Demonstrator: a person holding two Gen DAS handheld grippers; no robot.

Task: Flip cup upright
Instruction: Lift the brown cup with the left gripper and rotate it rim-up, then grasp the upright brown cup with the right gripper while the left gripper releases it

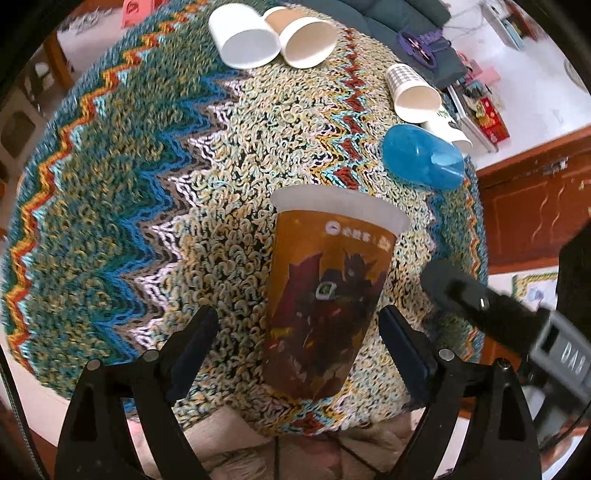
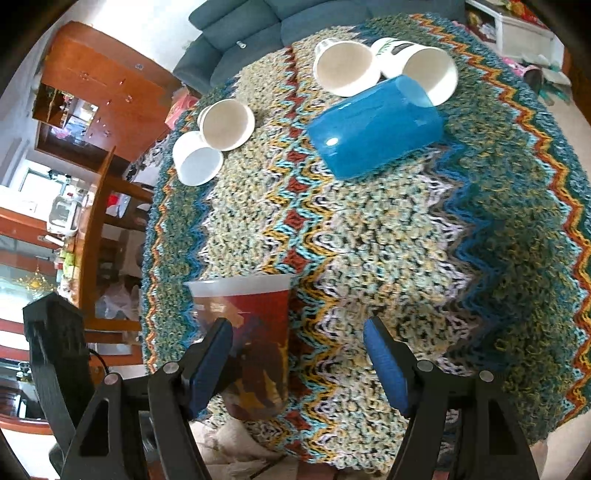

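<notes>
An orange printed plastic cup (image 1: 325, 291) stands upright, rim up, on the knitted cloth near the table's front edge. My left gripper (image 1: 297, 314) is open, one finger on each side of the cup. There is a wide gap on the left, and the right finger (image 1: 402, 347) is close to the cup wall. In the right wrist view the same cup (image 2: 255, 332) sits left of centre. My right gripper (image 2: 297, 325) is open, and its left finger (image 2: 210, 362) overlaps the cup's side. The cup is not between the jaws.
A blue cup (image 2: 373, 133) lies on its side in mid-table. Several white paper cups (image 2: 347, 66) lie tipped over at the far side. The zigzag cloth (image 1: 147, 184) covers the round table. A wooden cabinet (image 1: 535, 206) and a sofa (image 2: 258, 26) stand beyond it.
</notes>
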